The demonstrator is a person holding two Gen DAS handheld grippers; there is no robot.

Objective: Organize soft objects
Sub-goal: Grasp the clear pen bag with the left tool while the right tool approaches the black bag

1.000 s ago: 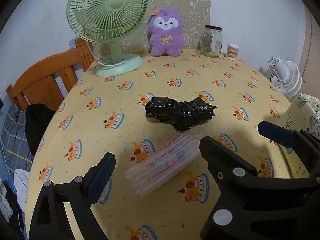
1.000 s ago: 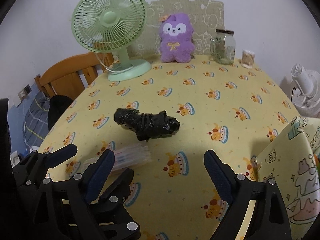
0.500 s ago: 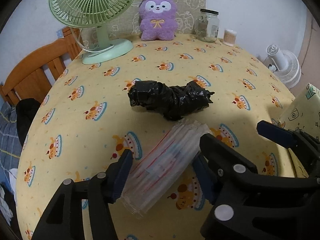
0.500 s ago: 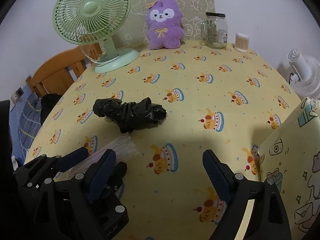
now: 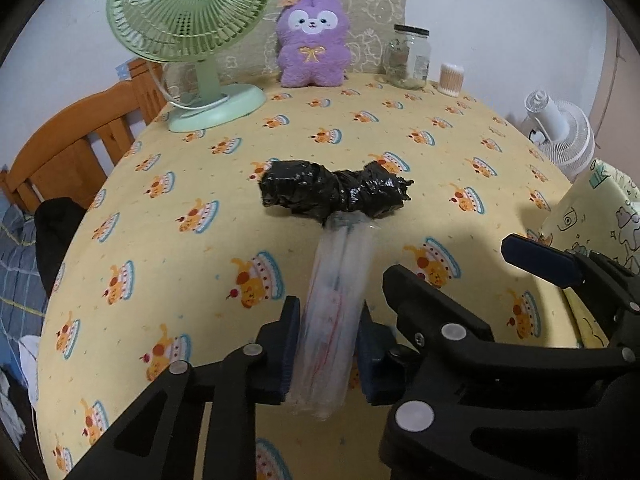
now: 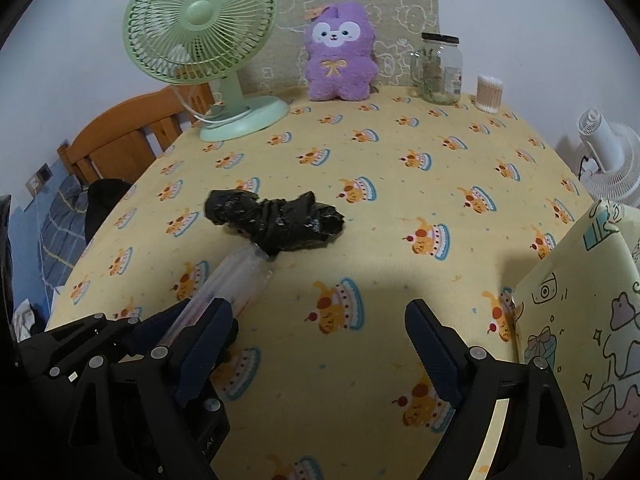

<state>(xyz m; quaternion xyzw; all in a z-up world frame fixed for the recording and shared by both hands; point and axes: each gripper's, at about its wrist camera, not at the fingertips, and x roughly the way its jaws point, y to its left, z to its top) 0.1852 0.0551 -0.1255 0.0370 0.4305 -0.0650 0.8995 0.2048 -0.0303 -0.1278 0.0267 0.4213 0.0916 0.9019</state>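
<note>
two grippers were in view. your left gripper (image 5: 326, 344) was narrowed down onto the clear plastic roll (image 5: 336, 304), both pads pressed against its sides near the near end. the roll's far end touched the black plastic bundle (image 5: 334, 194) in the middle of the table (image 5: 400, 128). your right gripper (image 6: 320, 356) was spread wide, nothing between its fingers, hanging over bare tablecloth to the right of the left one. count: one clear roll, one black bundle, one purple plush toy (image 6: 340, 54) upright at the far edge, one green desk fan (image 6: 204, 40), one glass jar (image 6: 440, 70), one cotton swab container (image 6: 489, 94), one white floor fan (image 6: 608, 160) off the table's right side, one printed bag (image 6: 580, 340) at the right edge.
</note>
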